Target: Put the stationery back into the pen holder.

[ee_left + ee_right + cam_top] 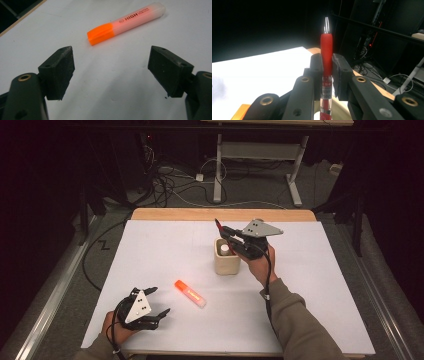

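Observation:
My right gripper (231, 236) (327, 68) is shut on a red pen (220, 226) (326, 50) and holds it just above a cream cup (226, 261), tip raised toward the far left. Something white stands inside the cup. An orange highlighter (190, 293) (126, 22) lies flat on the white sheet in front of the cup. My left gripper (158, 301) (111, 68) rests near the sheet's front left corner, open, nothing between its pads, with the highlighter a short way beyond its fingertips.
A white sheet (150, 255) covers the wooden table (165, 213). Beyond the far edge are cables on the floor and the legs of another table (218, 175). The surroundings are dark.

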